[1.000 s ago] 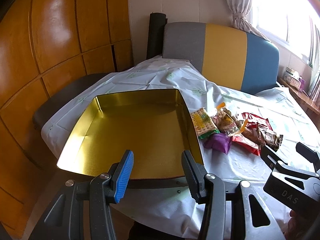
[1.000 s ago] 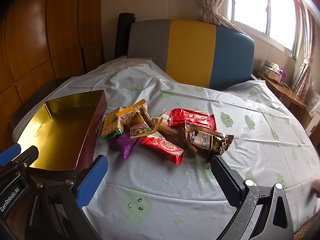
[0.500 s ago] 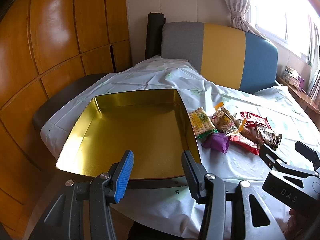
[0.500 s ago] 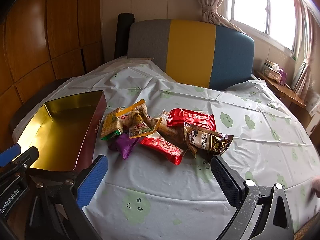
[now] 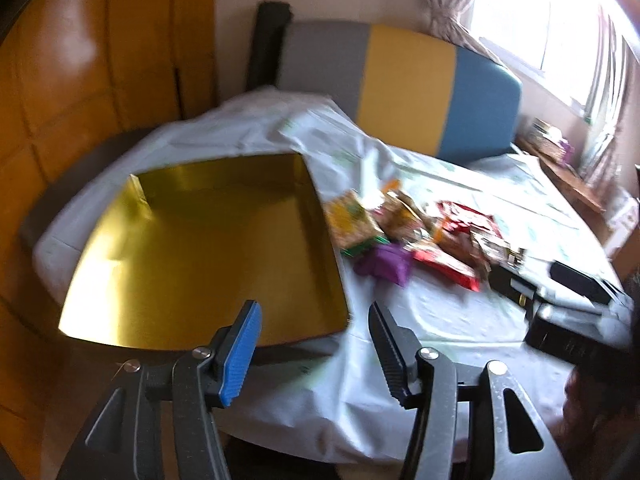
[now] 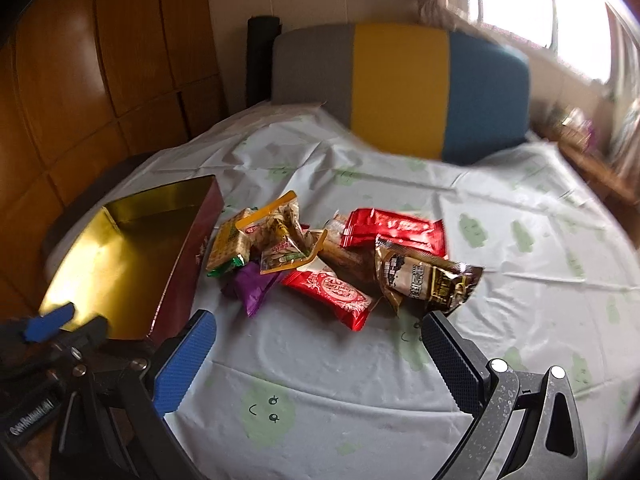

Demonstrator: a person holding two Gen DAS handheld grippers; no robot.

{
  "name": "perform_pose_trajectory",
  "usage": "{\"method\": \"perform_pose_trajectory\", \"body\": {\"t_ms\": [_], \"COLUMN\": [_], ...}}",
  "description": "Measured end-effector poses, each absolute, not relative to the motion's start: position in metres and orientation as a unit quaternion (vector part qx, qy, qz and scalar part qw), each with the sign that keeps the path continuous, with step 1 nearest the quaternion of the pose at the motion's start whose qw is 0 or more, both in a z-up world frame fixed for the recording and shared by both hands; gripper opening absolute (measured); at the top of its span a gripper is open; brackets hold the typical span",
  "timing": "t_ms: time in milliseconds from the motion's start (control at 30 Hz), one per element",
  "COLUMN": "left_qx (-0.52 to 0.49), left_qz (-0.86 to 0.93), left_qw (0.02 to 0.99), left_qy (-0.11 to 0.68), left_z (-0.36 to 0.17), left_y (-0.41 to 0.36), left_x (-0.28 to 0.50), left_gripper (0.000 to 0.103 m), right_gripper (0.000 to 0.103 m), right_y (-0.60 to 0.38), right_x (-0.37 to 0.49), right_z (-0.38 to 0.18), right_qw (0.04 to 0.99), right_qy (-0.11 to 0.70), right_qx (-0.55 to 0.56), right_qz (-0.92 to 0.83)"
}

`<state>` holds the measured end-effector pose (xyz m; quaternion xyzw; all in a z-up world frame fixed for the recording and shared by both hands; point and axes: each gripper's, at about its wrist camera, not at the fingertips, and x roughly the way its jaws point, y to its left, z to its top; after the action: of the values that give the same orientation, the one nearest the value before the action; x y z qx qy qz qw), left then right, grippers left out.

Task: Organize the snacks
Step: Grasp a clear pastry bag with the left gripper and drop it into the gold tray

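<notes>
Grippers level above the near table edge, fingers apart, empty: left gripper (image 5: 314,344) faces the gold tin (image 5: 208,256); right gripper (image 6: 316,354) faces the snack packets (image 6: 340,256) beside it.

Daylit, blurred frames.
Your window (image 5: 560,28) blows out white at upper right; glare streaks the gold tin (image 5: 100,268), motion blur smears the snacks (image 5: 420,236), and fisheye bends the wood panels (image 6: 80,80).
</notes>
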<state>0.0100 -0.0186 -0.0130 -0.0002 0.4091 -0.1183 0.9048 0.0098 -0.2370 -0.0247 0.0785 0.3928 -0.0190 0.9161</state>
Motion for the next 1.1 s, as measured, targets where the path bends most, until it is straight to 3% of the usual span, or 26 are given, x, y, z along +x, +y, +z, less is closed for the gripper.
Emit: {"method": "perform_pose_trajectory", "body": {"t_ms": [467, 567, 800, 867, 967, 1100], "left_qx": [0.073, 0.061, 0.021, 0.023, 0.016, 0.044], "left_qz": [-0.223, -0.247, -0.248, -0.224, -0.207, -0.175], "left_qw": [0.86, 0.842, 0.807, 0.803, 0.783, 0.78], "left_qy": [0.452, 0.476, 0.536, 0.551, 0.586, 0.599], "left_z": [-0.005, -0.004, -0.011, -0.018, -0.034, -0.054], "left_y": [-0.072, -0.093, -0.137, -0.151, -0.166, -0.182], "left_x": [0.073, 0.097, 0.152, 0.17, 0.191, 0.203], "left_gripper": [0.056, 0.042, 0.042, 0.046, 0.064, 0.064], "right_gripper": [0.103, 0.103, 0.103, 0.103, 0.103, 0.103], "right_y": [-0.36, -0.371, -0.376, -0.375, -0.374, -0.374], "right_x": [0.045, 0.05, 0.055, 0.054, 0.052, 0.051], "right_z": [-0.038, -0.048, -0.051, -0.047, -0.042, -0.037], "right_qw": [0.892, 0.889, 0.877, 0.878, 0.882, 0.884], "right_qy": [0.437, 0.442, 0.455, 0.451, 0.445, 0.437], "right_qx": [0.101, 0.111, 0.15, 0.155, 0.157, 0.164], "right_qz": [-0.046, -0.047, -0.03, -0.024, -0.019, -0.011]}}
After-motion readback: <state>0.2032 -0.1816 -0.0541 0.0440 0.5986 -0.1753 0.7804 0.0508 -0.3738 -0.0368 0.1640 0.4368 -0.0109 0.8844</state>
